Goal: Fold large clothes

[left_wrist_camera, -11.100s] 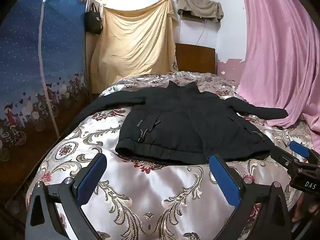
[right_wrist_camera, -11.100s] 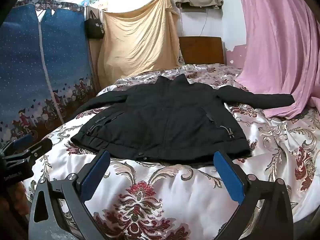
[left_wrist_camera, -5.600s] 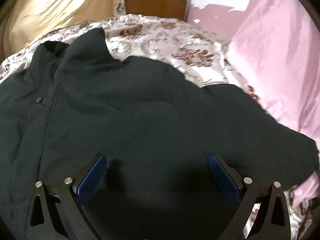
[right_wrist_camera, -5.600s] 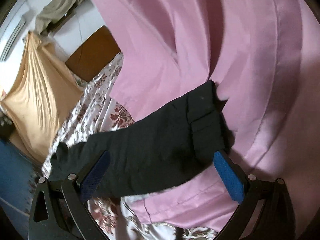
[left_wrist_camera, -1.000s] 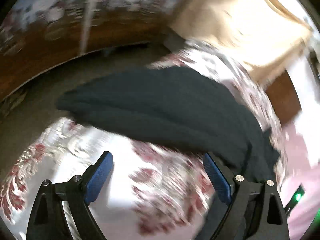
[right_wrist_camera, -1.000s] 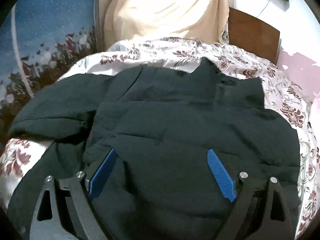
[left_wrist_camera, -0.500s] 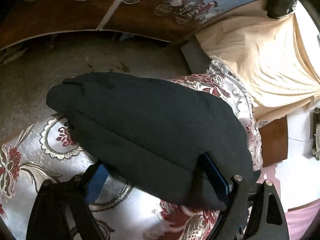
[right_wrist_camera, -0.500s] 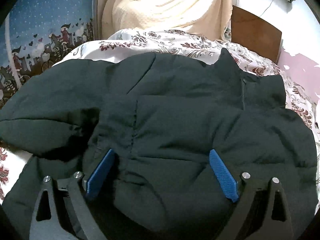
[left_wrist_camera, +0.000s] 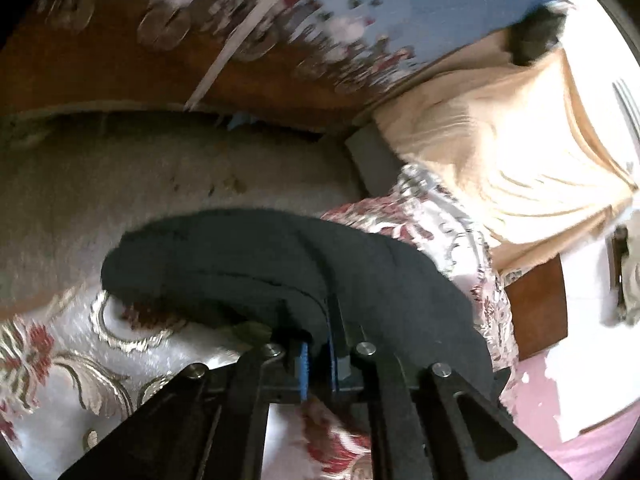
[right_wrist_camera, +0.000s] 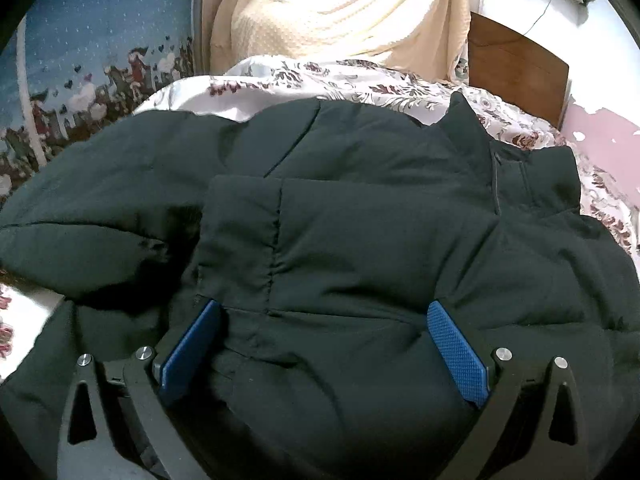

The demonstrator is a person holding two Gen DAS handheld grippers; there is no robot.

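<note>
A large black padded jacket (right_wrist_camera: 360, 220) lies on the floral satin bedspread (right_wrist_camera: 304, 80). Its right sleeve is folded across the chest. My right gripper (right_wrist_camera: 324, 344) is open, its blue pads pressed down on the folded sleeve over the jacket body. My left gripper (left_wrist_camera: 318, 354) is shut on the left sleeve (left_wrist_camera: 248, 264) of the jacket near the left edge of the bed (left_wrist_camera: 72, 344). The sleeve cuff hangs toward the floor side.
A blue patterned wardrobe cover (right_wrist_camera: 92, 40) stands left of the bed. A beige sheet (right_wrist_camera: 340, 8) hangs at the back, next to a wooden headboard (right_wrist_camera: 516, 64). The grey floor (left_wrist_camera: 160, 172) lies beyond the bed edge in the left wrist view.
My left gripper has closed on the left sleeve, which it straddled open half a second ago. My right gripper has pushed a little further onto the jacket body.
</note>
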